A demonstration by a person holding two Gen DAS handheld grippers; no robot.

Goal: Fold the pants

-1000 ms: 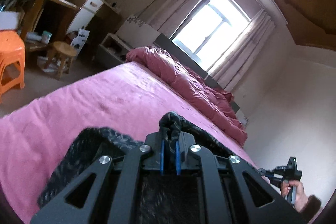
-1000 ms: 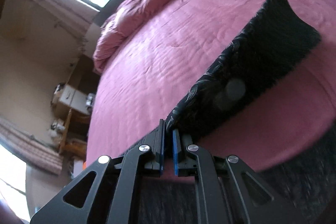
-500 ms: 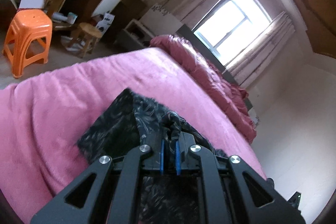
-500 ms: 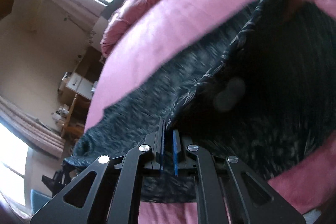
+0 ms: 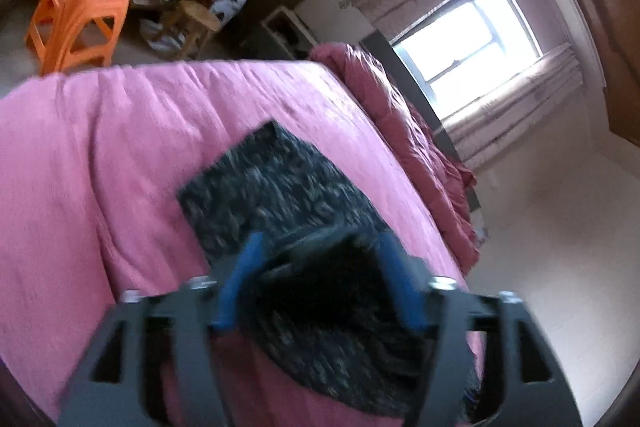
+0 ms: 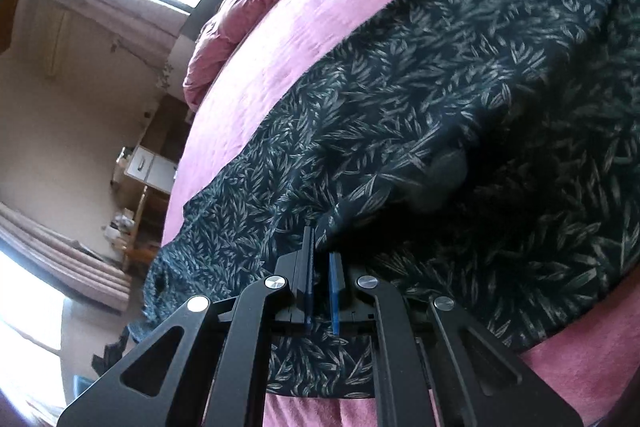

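- Two views. Left wrist: left gripper [image 5: 320, 263] has its blue fingers [image 5: 240, 279] spread wide, blurred; the dark leaf-print pants [image 5: 280, 187] lie on the pink bed [image 5: 120, 155], stretching toward 11 o'clock.
- Right wrist: right gripper [image 6: 320, 259] pinches a pants [image 6: 440, 107] fold, fingers narrow; cloth spreads toward 2 o'clock.

Bed [image 5: 120, 155]: pink cover | near edge: dark leaf-print pants [image 6: 460, 75] lying spread | far end: bunched pink quilt [image 5: 400, 123]
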